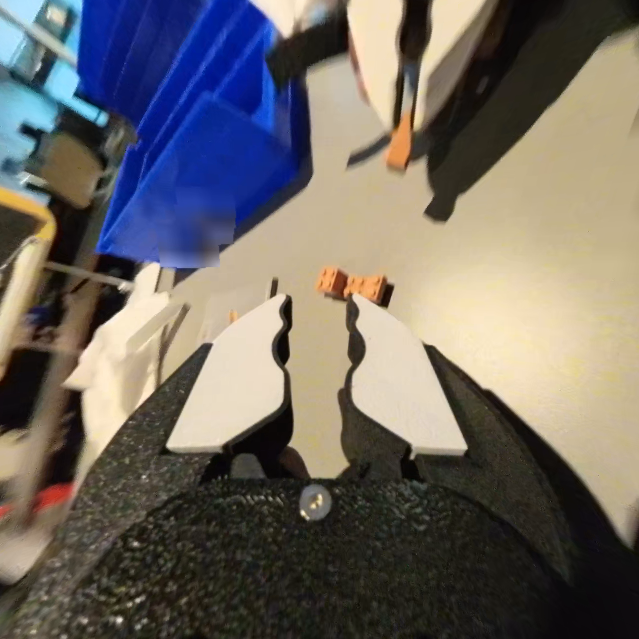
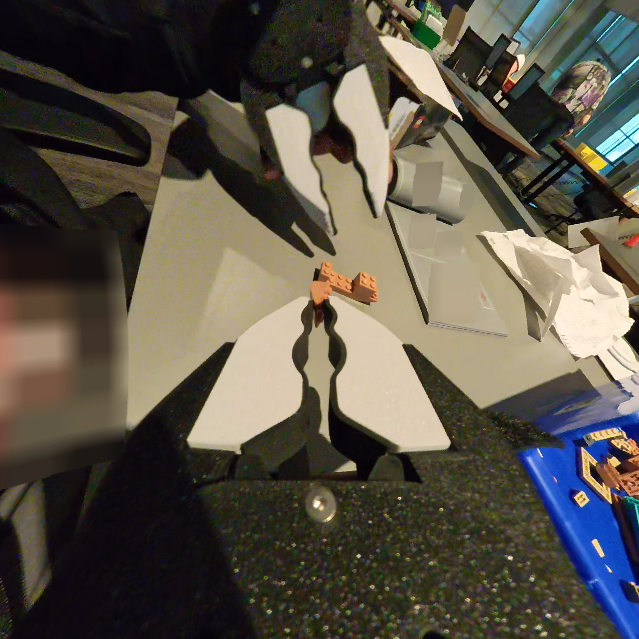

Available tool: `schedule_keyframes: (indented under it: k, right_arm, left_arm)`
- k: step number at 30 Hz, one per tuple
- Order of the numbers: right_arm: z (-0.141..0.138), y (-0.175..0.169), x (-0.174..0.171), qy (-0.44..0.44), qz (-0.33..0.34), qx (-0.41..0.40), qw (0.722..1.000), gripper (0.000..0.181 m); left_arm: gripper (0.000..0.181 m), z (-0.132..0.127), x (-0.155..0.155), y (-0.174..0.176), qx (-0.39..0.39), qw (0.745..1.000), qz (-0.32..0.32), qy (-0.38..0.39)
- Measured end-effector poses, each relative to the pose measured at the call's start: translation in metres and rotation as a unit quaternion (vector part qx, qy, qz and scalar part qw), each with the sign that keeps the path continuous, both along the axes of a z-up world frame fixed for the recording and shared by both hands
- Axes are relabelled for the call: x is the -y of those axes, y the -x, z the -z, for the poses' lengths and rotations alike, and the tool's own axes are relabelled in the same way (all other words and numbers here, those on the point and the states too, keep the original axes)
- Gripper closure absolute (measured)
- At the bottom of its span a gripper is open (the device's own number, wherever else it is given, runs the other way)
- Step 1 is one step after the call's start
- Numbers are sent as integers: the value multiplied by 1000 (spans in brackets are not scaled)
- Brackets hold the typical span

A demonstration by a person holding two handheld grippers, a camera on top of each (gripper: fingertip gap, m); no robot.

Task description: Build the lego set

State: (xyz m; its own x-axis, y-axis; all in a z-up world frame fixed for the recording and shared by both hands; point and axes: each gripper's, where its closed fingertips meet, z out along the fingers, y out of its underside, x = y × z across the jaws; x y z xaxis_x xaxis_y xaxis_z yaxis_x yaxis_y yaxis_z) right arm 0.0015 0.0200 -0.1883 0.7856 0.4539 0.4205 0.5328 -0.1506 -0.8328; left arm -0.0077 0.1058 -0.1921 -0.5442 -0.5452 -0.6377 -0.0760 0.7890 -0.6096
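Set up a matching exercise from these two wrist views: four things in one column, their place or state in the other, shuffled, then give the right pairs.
1. left gripper
2. right gripper
3. brick assembly
4. blue bin

A. lies on the grey table
B. holds loose pieces
C. open, nothing between its fingers
D. shut on a small orange piece

Pairs: 1-C, 2-D, 3-A, 4-B

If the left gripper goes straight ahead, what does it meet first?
Probably the orange brick assembly on the table, slightly right of the open left gripper; depth is unclear.
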Motion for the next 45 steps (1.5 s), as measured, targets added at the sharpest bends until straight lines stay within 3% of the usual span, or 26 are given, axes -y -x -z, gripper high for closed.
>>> schedule_keyframes:
  k: [3,7,10,13,17,19,23,27,31,36,40,42,45]
  right_arm:
    - [1,0,0,2,2,2,1000,176]
    - [0,-1,-1,0,6,2,1000,176]
    - [1,-1,-1,-1,7,6,1000,176]
    - [1,-1,0,-2,7,8,1000,176]
    - [1,0,0,-3,8,13,1000,176]
    - [2,-1,0,1,10,12,1000,176]
    - [5,-7,-3,37,24,-22,999,176]
    - [22,-13,-8,154,49,-89,983,176]
    - [40,-17,-12,223,70,-81,969,176]
    - [45,-15,-12,229,68,-58,969,176]
    - [44,-16,-10,218,71,-44,972,171]
    - [42,-16,-10,207,73,-40,975,156]
    - [35,-19,-6,184,72,-46,979,138]
  left_arm:
    - [153,17,1,3,-16,994,-96,-52]
    - [154,30,11,7,-71,968,-235,57]
    - [151,23,24,4,-65,947,-279,146]
    - [151,23,17,-1,-57,929,-337,142]
    - [155,33,16,-7,-87,915,-365,152]
    - [175,37,16,-8,-97,917,-358,149]
    - [176,37,15,-5,-106,929,-323,147]
    - [181,36,21,0,-147,926,-269,220]
    - [181,35,31,5,-201,911,-212,290]
    - [181,31,18,9,-181,915,-214,291]
    - [158,30,-3,9,-124,951,-207,195]
    - [145,31,-11,4,-100,969,-177,139]
    - [132,28,-13,-3,-97,980,-111,131]
